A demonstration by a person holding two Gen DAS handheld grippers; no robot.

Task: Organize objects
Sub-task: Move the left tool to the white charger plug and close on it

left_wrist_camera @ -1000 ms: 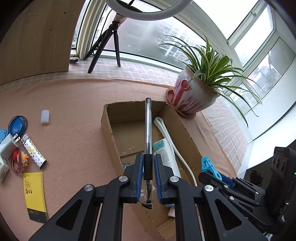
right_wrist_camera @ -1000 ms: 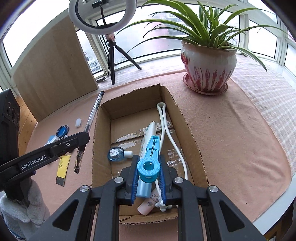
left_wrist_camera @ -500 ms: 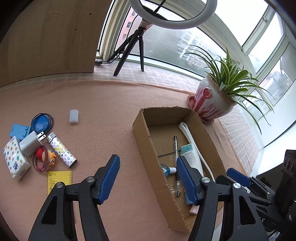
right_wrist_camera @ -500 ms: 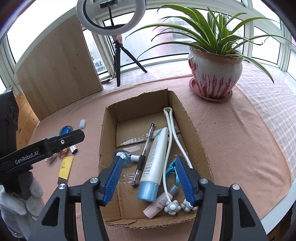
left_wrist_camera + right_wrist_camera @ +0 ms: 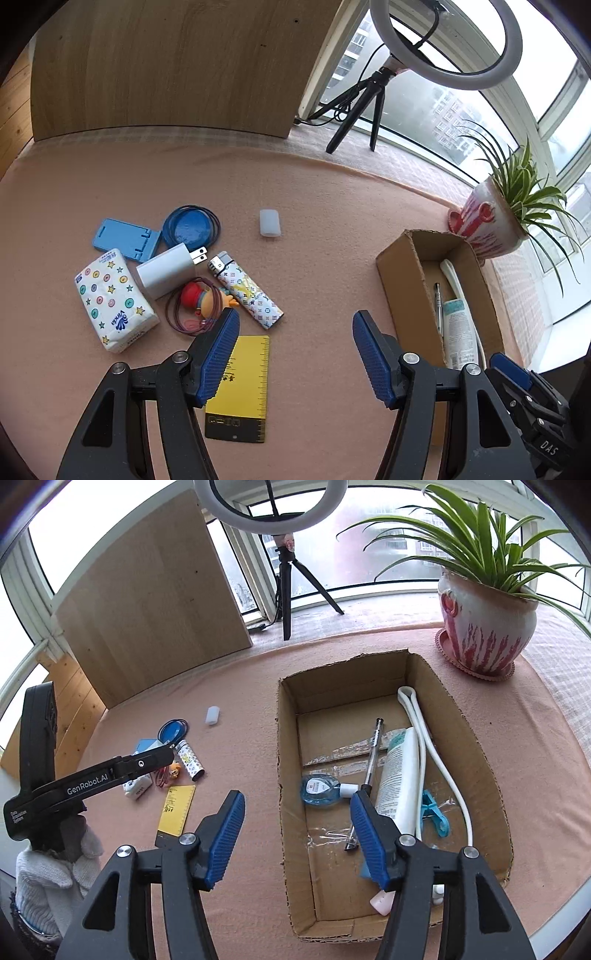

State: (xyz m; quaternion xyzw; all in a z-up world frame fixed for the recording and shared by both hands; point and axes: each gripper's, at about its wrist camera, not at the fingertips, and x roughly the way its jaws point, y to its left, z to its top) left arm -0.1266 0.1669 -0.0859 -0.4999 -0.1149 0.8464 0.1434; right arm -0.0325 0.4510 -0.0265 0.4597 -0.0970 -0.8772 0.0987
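Observation:
My left gripper [image 5: 295,354] is open and empty, above the pink cloth near a yellow ruler card [image 5: 240,387], a patterned lighter [image 5: 245,295], a small toy figure [image 5: 201,299], a white charger [image 5: 168,271], a tissue pack [image 5: 114,301], a blue stand [image 5: 127,240], a blue disc [image 5: 190,229] and a white cap [image 5: 269,223]. My right gripper [image 5: 297,840] is open and empty over the left wall of the cardboard box [image 5: 284,775]. Inside lie a pen [image 5: 369,764], a white tube [image 5: 400,775], a blue bottle [image 5: 319,790], a blue clip [image 5: 436,814] and a white cord [image 5: 436,753].
A potted spider plant [image 5: 487,627] stands at the box's far right. A ring light on a tripod [image 5: 286,576] and a wooden board [image 5: 155,602] stand at the back. The left gripper's body [image 5: 92,779] shows at the left in the right wrist view.
The left gripper let the pen go into the box and swung left over the loose items. The right gripper let the blue clip go into the box; both now stand open.

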